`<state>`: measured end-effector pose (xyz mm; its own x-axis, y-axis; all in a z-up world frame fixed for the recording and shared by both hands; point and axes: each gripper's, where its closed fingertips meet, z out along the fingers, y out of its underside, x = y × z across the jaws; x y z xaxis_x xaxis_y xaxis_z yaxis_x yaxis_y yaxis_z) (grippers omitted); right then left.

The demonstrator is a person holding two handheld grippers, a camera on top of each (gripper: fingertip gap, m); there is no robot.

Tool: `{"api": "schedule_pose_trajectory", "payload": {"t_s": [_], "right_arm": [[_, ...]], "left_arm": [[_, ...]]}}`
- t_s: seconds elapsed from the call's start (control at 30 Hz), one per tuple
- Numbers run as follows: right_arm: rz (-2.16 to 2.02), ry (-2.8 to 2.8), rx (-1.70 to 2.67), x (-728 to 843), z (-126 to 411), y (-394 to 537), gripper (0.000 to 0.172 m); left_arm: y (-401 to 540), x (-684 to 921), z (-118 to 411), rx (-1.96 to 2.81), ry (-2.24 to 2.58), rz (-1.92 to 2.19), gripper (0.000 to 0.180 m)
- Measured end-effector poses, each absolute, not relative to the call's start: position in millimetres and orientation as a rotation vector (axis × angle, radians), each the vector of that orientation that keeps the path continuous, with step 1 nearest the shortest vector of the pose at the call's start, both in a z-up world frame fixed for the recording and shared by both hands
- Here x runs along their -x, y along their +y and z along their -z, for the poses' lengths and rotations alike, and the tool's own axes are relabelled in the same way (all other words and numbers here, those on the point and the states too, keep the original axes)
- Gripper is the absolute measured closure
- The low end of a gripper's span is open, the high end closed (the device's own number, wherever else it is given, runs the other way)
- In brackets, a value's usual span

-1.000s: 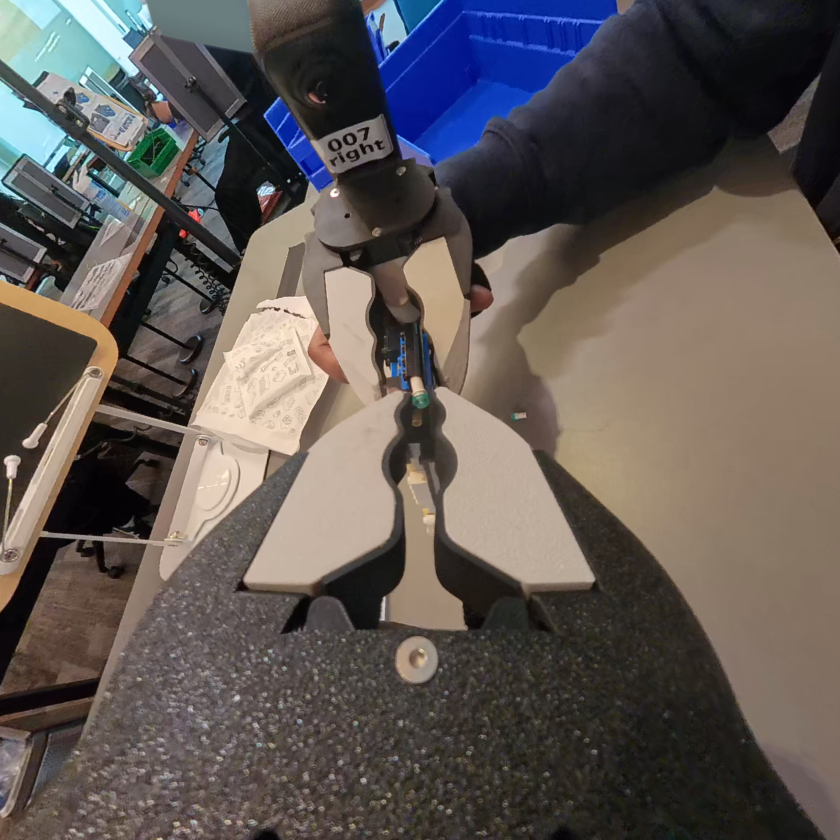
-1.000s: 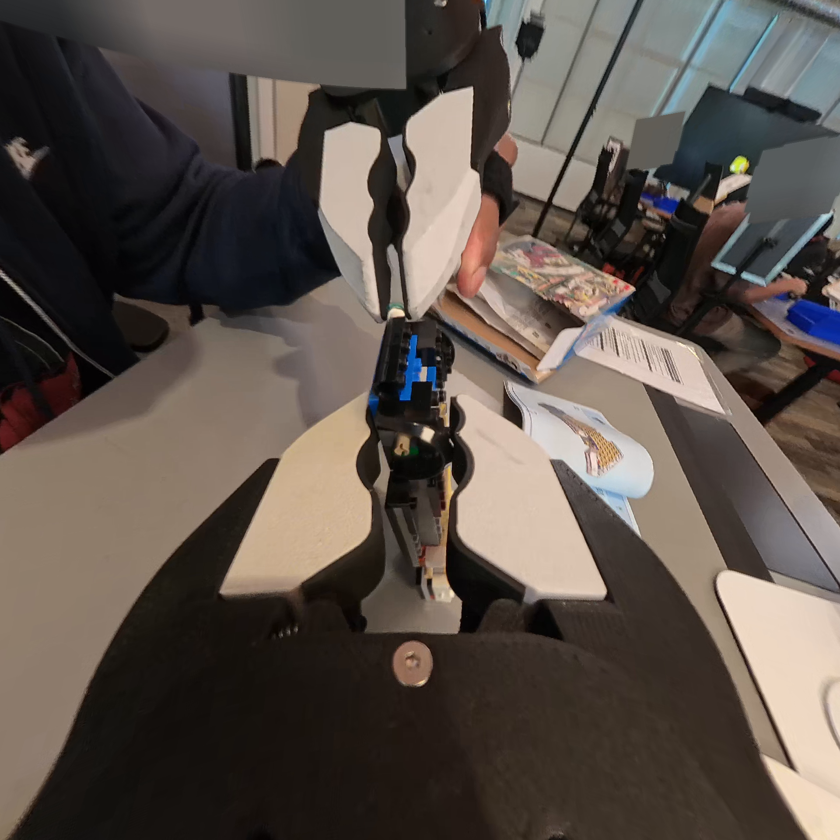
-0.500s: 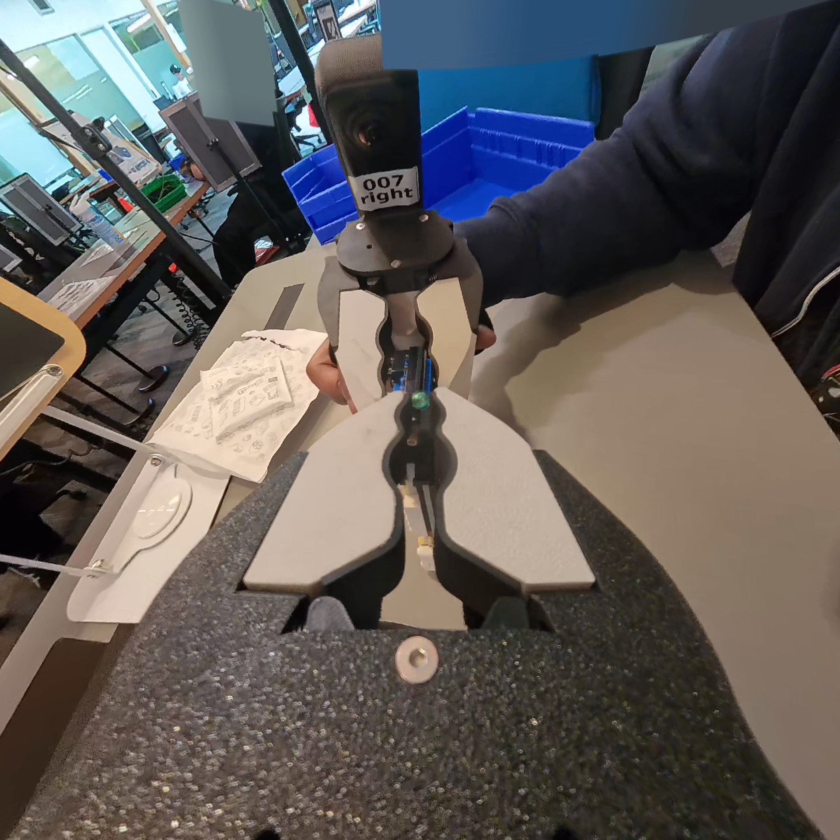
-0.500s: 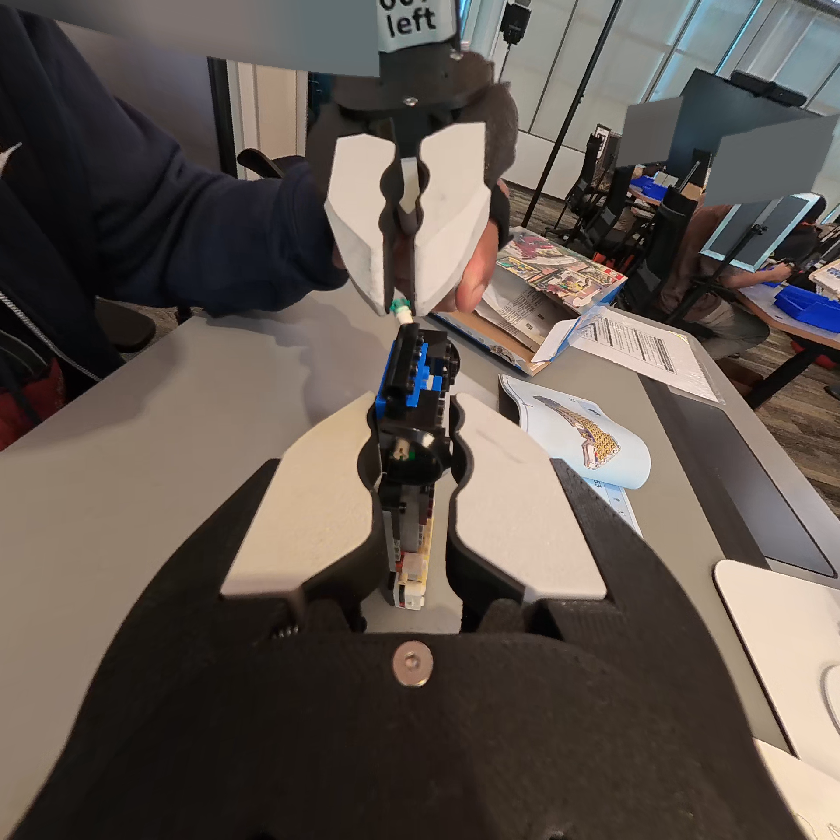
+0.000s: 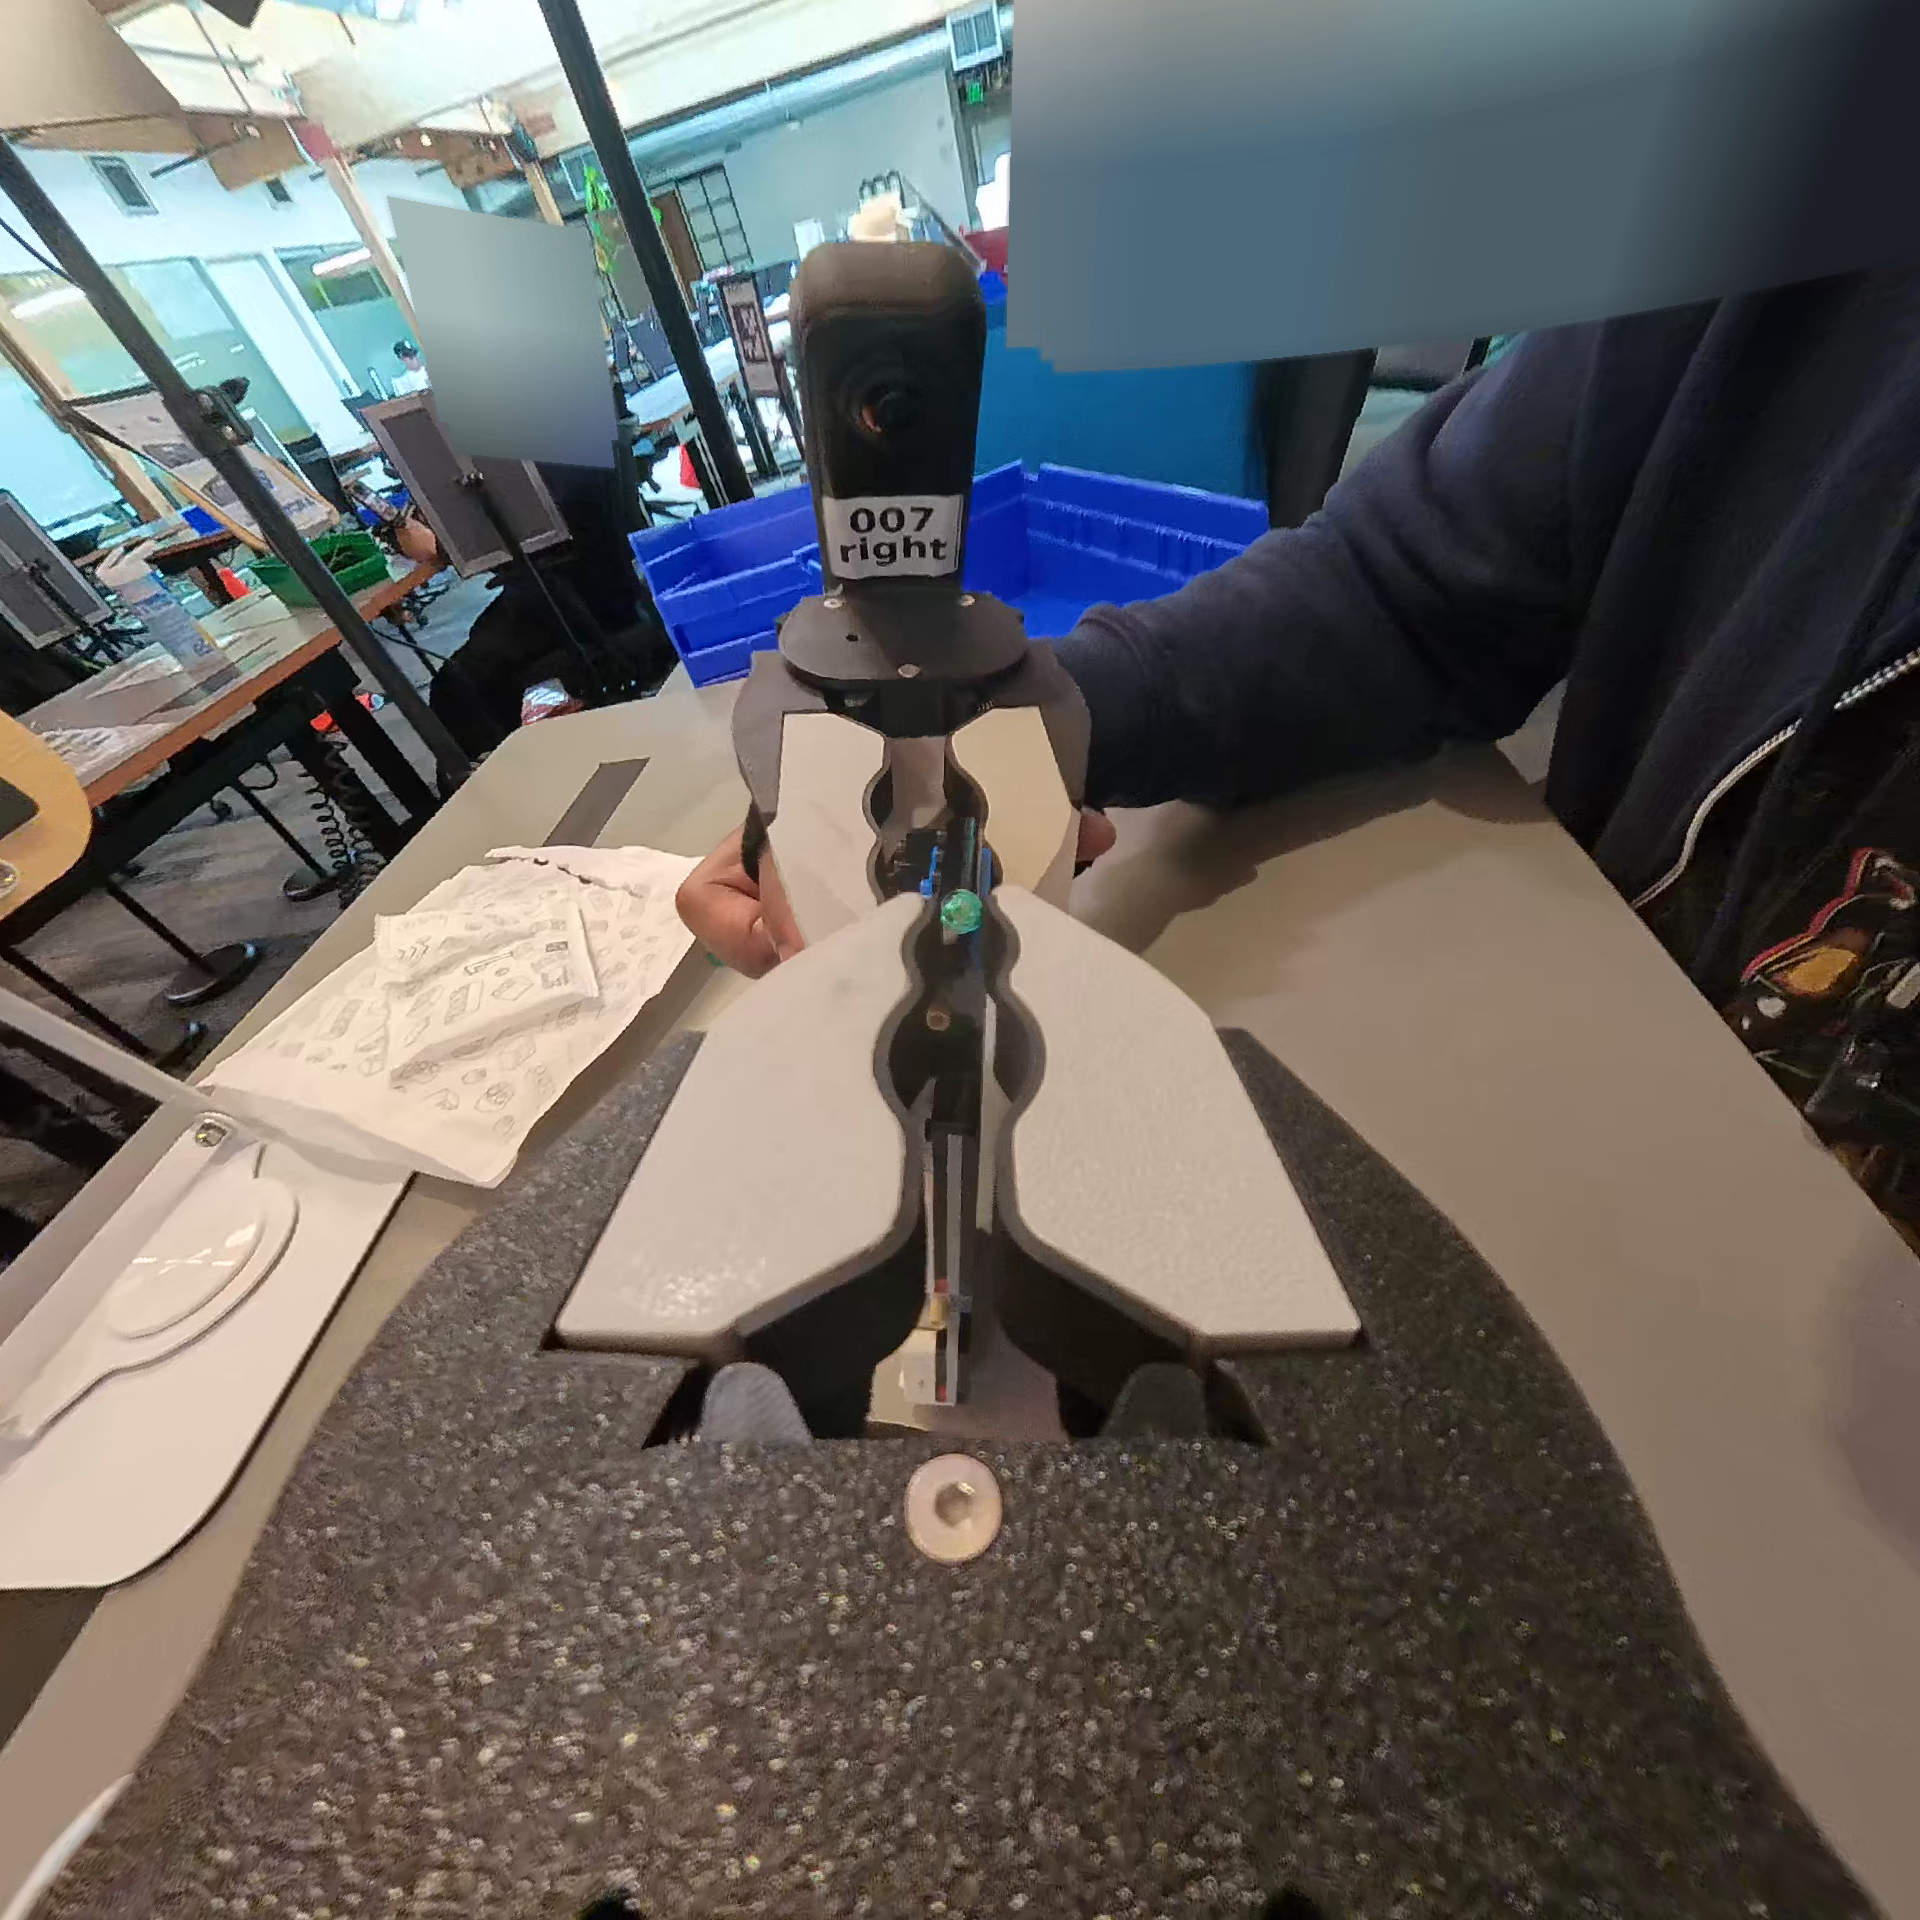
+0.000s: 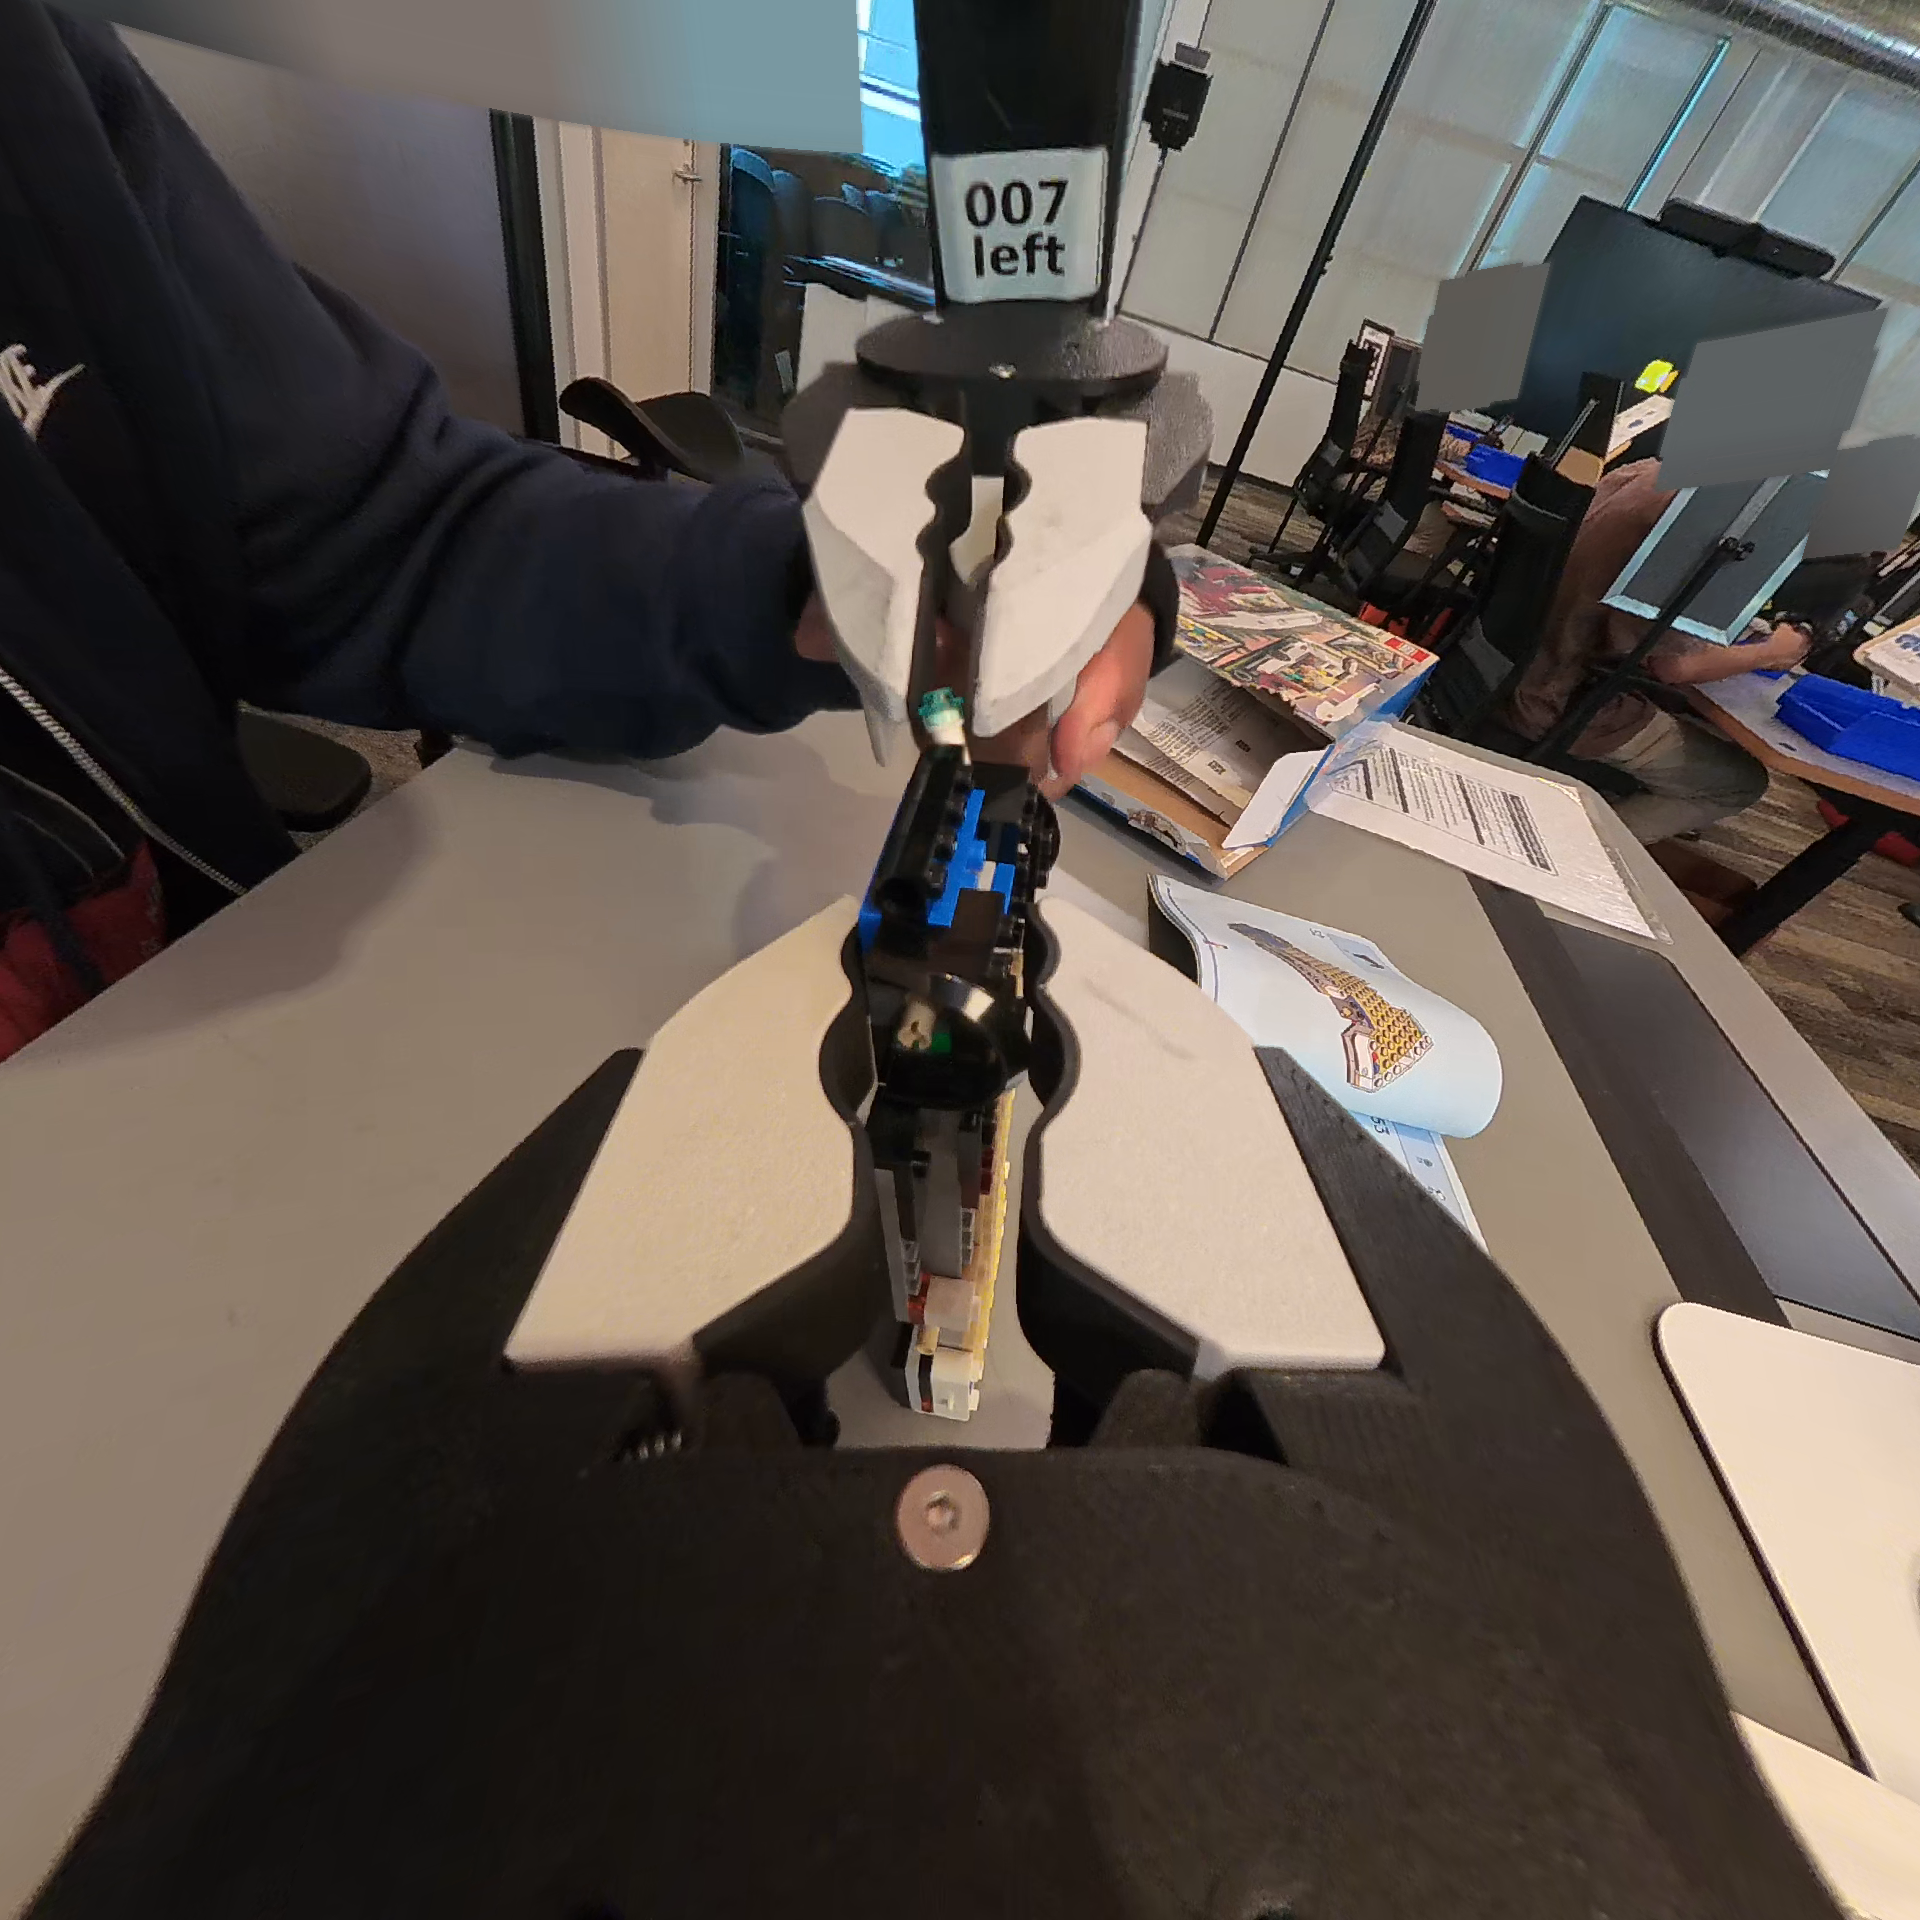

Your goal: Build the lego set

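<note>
Level left tool [image 5: 961,914] and right tool [image 6: 951,935] point tip to tip.

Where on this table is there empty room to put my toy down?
Bare grey table lies left of the right gripper, toward the dark blue sleeve. Its other side is crowded: the instruction booklet, torn box and printed sheet. The left wrist view shows white bags crowding another edge.
</note>
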<state>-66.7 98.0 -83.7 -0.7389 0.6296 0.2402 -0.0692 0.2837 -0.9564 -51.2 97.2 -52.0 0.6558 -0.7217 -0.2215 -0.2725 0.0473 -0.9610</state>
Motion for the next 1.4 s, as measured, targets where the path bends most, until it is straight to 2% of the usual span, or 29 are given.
{"api": "schedule_pose_trajectory", "payload": {"t_s": [1.4], "right_arm": [[-1.67, -2.047, 0.362, 46.7, 82.5, 84.8, 0.147]], "left_arm": [[81.9, 36.8, 54.8, 1.463, 0.966, 0.68, 0.174]]}}
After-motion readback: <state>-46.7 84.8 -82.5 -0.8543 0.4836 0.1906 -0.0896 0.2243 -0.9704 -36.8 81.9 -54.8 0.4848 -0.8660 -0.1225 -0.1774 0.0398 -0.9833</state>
